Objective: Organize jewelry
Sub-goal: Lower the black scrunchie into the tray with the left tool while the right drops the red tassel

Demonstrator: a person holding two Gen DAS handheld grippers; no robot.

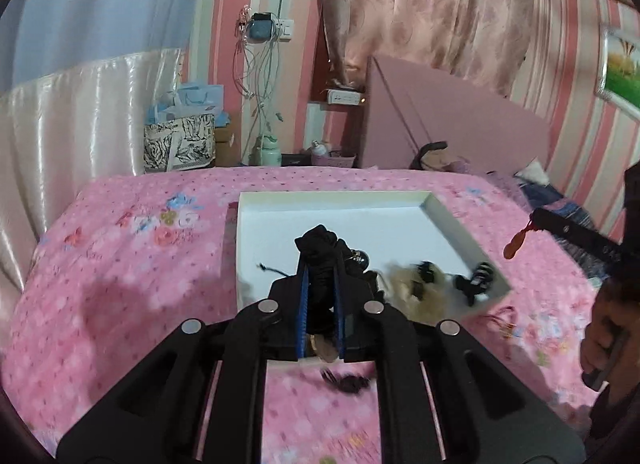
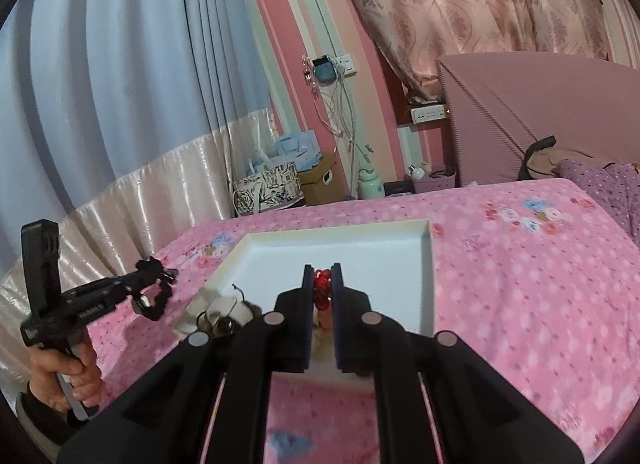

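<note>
A white shallow box (image 1: 280,220) lies on the pink bedspread; it also shows in the right wrist view (image 2: 400,248). My left gripper (image 1: 320,264) is shut on a black scrunchie (image 1: 320,248) and holds it above the box's near part. My right gripper (image 2: 322,276) is shut on a red beaded piece (image 2: 322,288) above the box. In the left wrist view that red piece (image 1: 516,242) hangs from the right gripper at the right. A beige fluffy hair tie (image 1: 416,288) and a black-and-white piece (image 1: 478,280) lie in the box.
A small black piece (image 1: 346,380) lies on the bedspread (image 1: 120,264) near the box's front edge. A pink headboard (image 1: 440,116) and a purple pillow (image 2: 600,184) are at the bed's far end. Bags (image 1: 180,140) and a bottle (image 1: 268,148) stand beyond the bed.
</note>
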